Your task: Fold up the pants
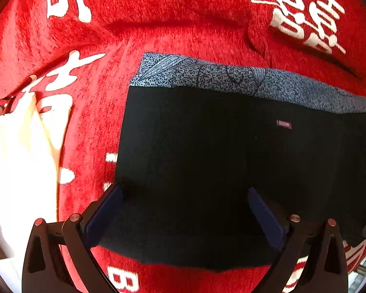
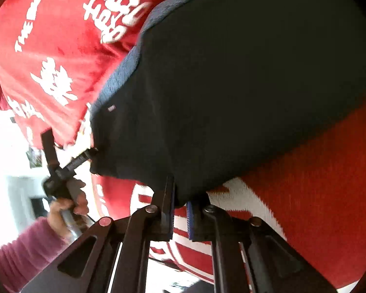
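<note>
Slippage threatens: right gripper [image 2: 180, 210] clenches only the pants [image 2: 231, 85] hem, left gripper [image 1: 185, 210] hangs released, so the fold may skew.

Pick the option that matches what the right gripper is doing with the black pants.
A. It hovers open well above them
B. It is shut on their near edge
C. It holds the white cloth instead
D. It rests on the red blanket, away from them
B: in the right wrist view the right gripper has its pads pinched together on the near edge of the black pants.
</note>
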A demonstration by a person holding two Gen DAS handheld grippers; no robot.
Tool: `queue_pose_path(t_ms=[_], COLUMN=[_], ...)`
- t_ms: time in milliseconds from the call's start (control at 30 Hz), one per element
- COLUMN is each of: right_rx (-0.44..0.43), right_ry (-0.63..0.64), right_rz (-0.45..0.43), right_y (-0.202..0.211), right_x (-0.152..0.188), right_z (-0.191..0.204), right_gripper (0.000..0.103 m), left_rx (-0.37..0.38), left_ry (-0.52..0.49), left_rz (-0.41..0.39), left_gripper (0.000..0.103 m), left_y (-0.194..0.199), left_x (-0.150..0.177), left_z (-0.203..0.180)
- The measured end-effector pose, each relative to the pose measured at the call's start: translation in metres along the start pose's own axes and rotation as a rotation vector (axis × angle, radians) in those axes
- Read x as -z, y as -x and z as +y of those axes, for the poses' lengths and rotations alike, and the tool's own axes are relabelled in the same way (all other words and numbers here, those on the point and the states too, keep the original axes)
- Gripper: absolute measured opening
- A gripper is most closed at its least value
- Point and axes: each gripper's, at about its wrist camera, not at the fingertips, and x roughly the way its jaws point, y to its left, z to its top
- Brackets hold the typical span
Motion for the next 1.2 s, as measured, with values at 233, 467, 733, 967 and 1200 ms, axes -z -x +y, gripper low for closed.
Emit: queue_pose_path(t_ms=[233, 467, 733, 967, 1200], right_rx=[0.152, 0.379, 0.366, 0.366, 0.407], right_ry=[0.155, 0.307, 0.280, 0.322, 0.325], right_rz=[0.009, -0.100, -0.096, -0.185, -0.164], right_y=[0.057, 0.078, 0.098, 0.099, 0.076], right_x=[-0.007, -0.057, -0.050, -0.120, -0.161], right_z=[0.009, 0.000, -0.022, -0.001, -0.025], right_gripper=[0.021, 0.021, 0.021, 0.038, 0.036], left_rx=[0.080, 0.160, 0.131, 0.083, 0.079], left_ry=[-0.071, -0.186, -0.133, -0.055, 0.046], left_rz=[-0.038, -0.014, 0.013, -0.120, -0.106], left_gripper=[0.103, 0.103, 0.103, 0.103, 0.103], left_y=[0.051, 0.036, 0.030, 0.029, -0.009], left_x=[0.011, 0.024, 0.023, -0.059, -0.088], left_z=[-0.063, -0.184, -0.166, -0.195, -0.190])
